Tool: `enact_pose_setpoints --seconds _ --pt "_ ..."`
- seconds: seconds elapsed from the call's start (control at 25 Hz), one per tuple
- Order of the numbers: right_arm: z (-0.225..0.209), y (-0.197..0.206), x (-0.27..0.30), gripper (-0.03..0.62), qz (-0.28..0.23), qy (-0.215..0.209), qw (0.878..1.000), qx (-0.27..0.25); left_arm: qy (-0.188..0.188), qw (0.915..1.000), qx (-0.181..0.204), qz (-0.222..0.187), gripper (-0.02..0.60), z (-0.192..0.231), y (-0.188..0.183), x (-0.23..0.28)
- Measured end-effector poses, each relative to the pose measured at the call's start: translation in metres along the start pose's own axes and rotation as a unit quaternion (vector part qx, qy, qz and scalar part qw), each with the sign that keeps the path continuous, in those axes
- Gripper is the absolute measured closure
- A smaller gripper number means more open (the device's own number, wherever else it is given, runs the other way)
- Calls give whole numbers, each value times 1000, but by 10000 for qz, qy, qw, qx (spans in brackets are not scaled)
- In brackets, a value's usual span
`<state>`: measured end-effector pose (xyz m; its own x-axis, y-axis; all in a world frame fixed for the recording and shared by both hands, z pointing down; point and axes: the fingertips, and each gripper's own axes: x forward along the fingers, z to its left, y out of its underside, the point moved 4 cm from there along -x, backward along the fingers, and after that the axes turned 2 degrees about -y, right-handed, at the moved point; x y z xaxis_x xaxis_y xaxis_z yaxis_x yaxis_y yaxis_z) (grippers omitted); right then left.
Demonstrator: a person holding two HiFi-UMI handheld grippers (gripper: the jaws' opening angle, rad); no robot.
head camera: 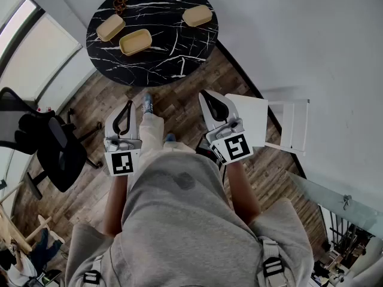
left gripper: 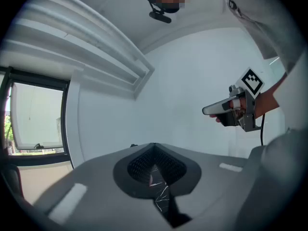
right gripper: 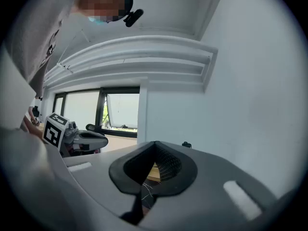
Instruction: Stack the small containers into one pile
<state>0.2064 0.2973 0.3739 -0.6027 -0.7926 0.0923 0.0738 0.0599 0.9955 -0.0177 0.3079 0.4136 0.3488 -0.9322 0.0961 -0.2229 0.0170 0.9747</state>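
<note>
Three small tan containers lie apart on the round black marble table (head camera: 161,64): one at the left (head camera: 111,27), an open one beside it (head camera: 136,42), and one at the right (head camera: 197,15). Both grippers are held level in front of the person's body, short of the table. My left gripper (head camera: 129,104) (left gripper: 154,146) is shut with nothing in it. My right gripper (head camera: 205,93) (right gripper: 155,143) is also shut and holds nothing. Through the right gripper's jaws a sliver of a tan container (right gripper: 153,173) shows. Each gripper view shows the other gripper off to the side.
A black office chair (head camera: 51,145) stands at the left on the wooden floor. A white chair (head camera: 272,121) stands at the right by the white wall. A brown item (head camera: 121,5) and two small objects lie at the table's far edge.
</note>
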Motion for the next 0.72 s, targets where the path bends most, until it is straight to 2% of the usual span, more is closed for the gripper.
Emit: enact_pose_setpoints --seconds 0.16,0.4,0.72 --pt "-5 -2 3 582 31 25 10000 -34 29 10000 16 47 581 0 -2 6" --pt "-12 2 20 580 257 -33 9988 -415 136 9998 -93 138 581 2 3 26" --pt "-68 24 54 580 843 403 9956 -56 528 9981 -200 258 581 11 5 91"
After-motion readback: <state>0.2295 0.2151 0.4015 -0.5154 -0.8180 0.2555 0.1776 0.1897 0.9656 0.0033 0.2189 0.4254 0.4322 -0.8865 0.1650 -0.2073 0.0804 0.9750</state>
